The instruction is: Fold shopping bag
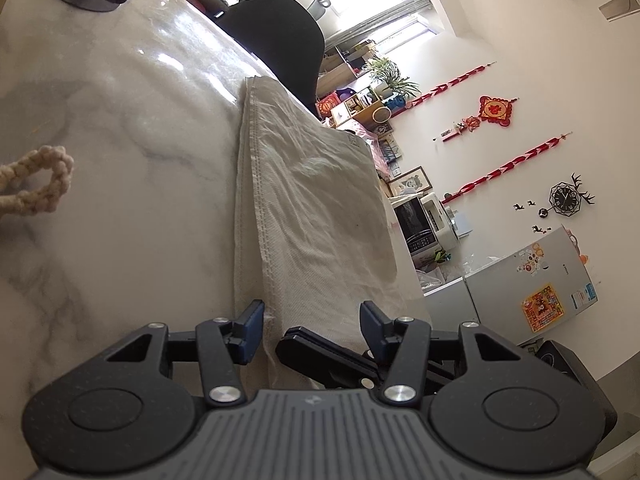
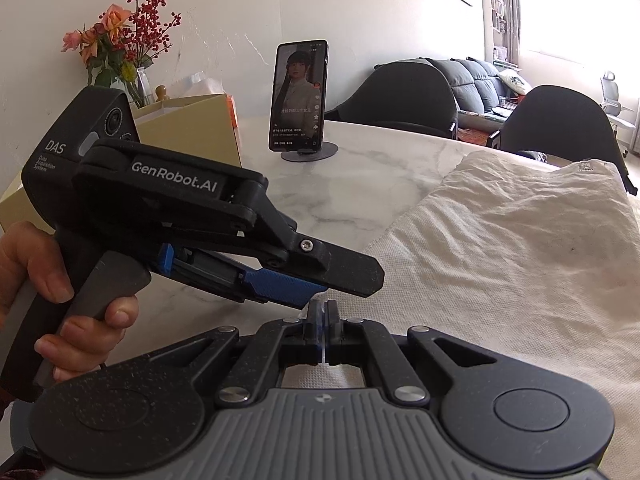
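Closest to the right wrist lens: my right claw (image 2: 326,314), pads pressed together at the near edge of the bag. A thin clear sliver shows between the pads; I cannot tell whether any cloth is caught there, so I log it as closed, contents unconfirmed.

Left claw (image 1: 310,330) stands spread about halfway, nothing between its pads. In the left wrist view the tip of the right claw pokes in between its two fingers. From the right wrist view I see the left claw (image 2: 352,276) side-on, crossing just above my right one, with the hand (image 2: 60,304) wrapped on its trigger grip. My reading: both claws are gathered at one corner so a handover or a joint pinch of the same edge is possible.

Shopping bag (image 1: 316,208): pale woven cloth, lying flat and wrinkled on the marble counter (image 1: 120,152), already doubled lengthwise by the look of the stacked seams along its left edge. Its far side runs along the counter's edge near a dark chair (image 1: 288,40). Rope handle (image 1: 36,180) lies well apart at the left.

Phone on stand (image 2: 298,96) sits far back, clear of the work.

Judgement: fold partly done; the next fold needs a firm hold on this near end.
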The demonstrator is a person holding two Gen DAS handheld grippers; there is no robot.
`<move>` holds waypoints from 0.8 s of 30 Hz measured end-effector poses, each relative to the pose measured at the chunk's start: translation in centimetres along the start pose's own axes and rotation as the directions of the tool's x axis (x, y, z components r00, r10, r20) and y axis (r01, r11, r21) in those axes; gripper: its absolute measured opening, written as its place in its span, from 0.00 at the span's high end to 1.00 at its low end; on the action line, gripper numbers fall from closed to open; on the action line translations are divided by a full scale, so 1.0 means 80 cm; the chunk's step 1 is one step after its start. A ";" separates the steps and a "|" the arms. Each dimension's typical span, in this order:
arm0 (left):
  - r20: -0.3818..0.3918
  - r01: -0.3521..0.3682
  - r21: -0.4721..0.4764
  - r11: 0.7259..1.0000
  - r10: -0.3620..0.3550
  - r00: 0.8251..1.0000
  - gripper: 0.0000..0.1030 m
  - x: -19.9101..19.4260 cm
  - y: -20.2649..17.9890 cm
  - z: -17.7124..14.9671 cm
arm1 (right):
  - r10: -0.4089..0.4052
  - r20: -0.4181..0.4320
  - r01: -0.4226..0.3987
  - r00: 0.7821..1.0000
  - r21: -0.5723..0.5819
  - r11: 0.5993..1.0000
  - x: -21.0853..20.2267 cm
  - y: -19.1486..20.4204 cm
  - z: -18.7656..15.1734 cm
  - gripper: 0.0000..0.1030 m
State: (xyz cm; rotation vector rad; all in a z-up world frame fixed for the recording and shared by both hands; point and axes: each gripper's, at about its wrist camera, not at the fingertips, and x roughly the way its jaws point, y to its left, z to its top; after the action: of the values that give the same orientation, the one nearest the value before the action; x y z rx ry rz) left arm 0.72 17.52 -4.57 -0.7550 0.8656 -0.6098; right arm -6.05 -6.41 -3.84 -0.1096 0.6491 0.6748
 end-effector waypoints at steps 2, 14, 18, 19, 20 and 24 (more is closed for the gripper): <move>0.006 -0.010 -0.011 1.000 0.010 1.000 0.49 -0.002 0.001 -0.001 | 0.003 -0.007 -0.003 1.000 0.004 1.000 0.002 -0.002 -0.003 0.99; 0.013 0.068 0.010 0.998 -0.068 0.998 0.49 0.006 -0.008 0.026 | 0.004 -0.011 -0.004 1.000 -0.007 1.000 0.004 0.002 -0.003 0.98; -0.026 0.053 0.005 0.999 -0.052 0.998 0.49 0.032 -0.002 0.030 | 0.002 -0.011 -0.002 1.000 -0.011 1.000 0.005 0.004 -0.002 0.98; -0.032 0.034 0.013 0.999 -0.033 0.999 0.49 0.037 0.000 0.029 | 0.002 -0.015 -0.002 1.000 -0.011 1.000 0.005 0.003 -0.002 0.97; -0.031 0.008 0.031 0.999 -0.007 1.000 0.54 0.040 0.001 0.028 | 0.002 -0.019 -0.002 1.000 -0.011 1.000 0.004 0.003 -0.001 0.97; -0.009 -0.013 0.074 0.997 0.013 1.000 0.62 0.041 0.004 0.022 | -0.007 -0.039 0.007 0.999 0.008 1.000 -0.014 -0.009 0.005 0.77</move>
State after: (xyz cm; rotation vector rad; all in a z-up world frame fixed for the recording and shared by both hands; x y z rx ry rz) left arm 3.90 15.87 -5.52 -0.6799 0.8518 -0.6309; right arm -6.04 -7.45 -2.94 -0.1172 0.6884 0.6644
